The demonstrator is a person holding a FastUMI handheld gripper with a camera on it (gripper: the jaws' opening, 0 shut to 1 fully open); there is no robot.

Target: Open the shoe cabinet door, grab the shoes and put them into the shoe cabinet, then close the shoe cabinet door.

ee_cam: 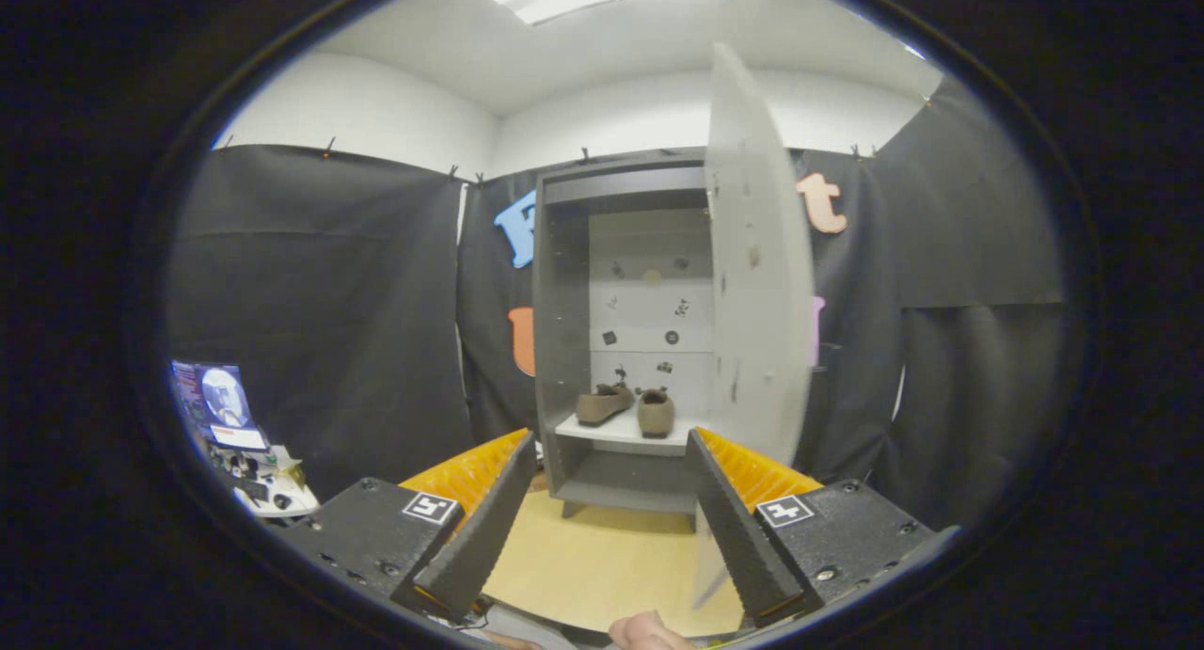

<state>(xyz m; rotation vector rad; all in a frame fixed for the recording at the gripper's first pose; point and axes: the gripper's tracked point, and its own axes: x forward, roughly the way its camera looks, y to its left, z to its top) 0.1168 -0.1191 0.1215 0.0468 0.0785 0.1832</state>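
— Two shoes (628,406) sit side by side on the white shelf (616,432) inside the shoe cabinet (564,349), well beyond the fingers. So loading looks done; what's left?

— Closing the door (757,283), I'd judge. It stands swung wide on the right, edge-on to the camera, its lower part passing just above the right finger.

— And the jaws of the gripper (607,499)?

— Spread apart, holding nothing; only the pale floor (602,556) shows between them.

— How to close it cleanly?

— Bring a finger to the outer face of the door, far from the hinge, and push in a steady arc toward the cabinet front. Keep contact flat so the panel doesn't skid off. Ease up near the frame so it shuts without bouncing, and check that the shoe toes clear the edge.
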